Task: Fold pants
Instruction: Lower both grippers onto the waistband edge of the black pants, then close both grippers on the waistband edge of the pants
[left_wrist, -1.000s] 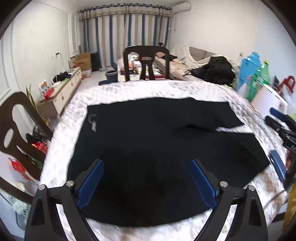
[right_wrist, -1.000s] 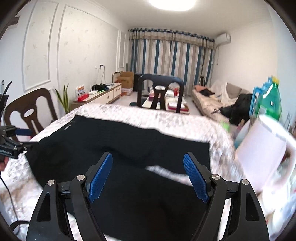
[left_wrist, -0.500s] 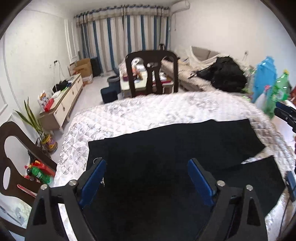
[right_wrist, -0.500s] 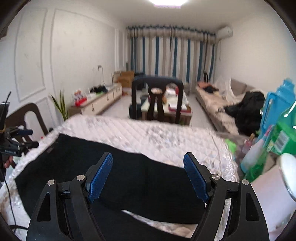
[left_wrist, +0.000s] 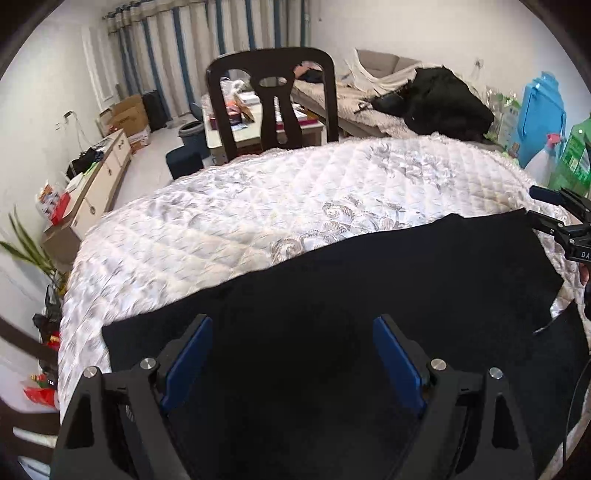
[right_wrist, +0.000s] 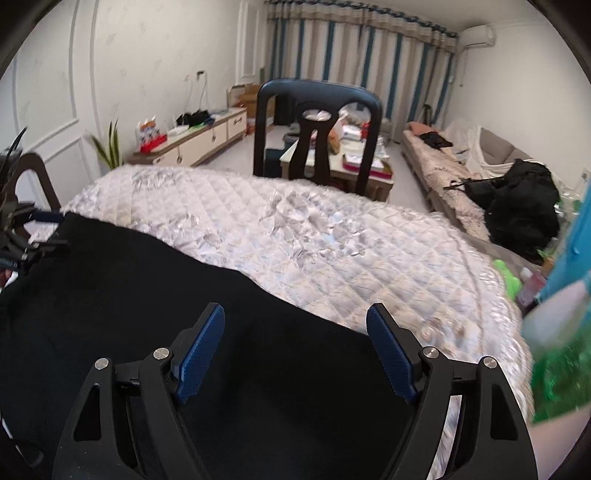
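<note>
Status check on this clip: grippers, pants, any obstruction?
Left gripper open, empty. Right gripper open, empty. Black pants spread flat on quilted table cover, not yet gripped. Nothing lying on the pants.

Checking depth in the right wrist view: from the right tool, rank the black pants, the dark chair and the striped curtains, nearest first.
1. Black pants, directly under the right tool, left and centre.
2. Dark chair, beyond the quilted table's far edge.
3. Striped curtains, on the back wall.
</note>
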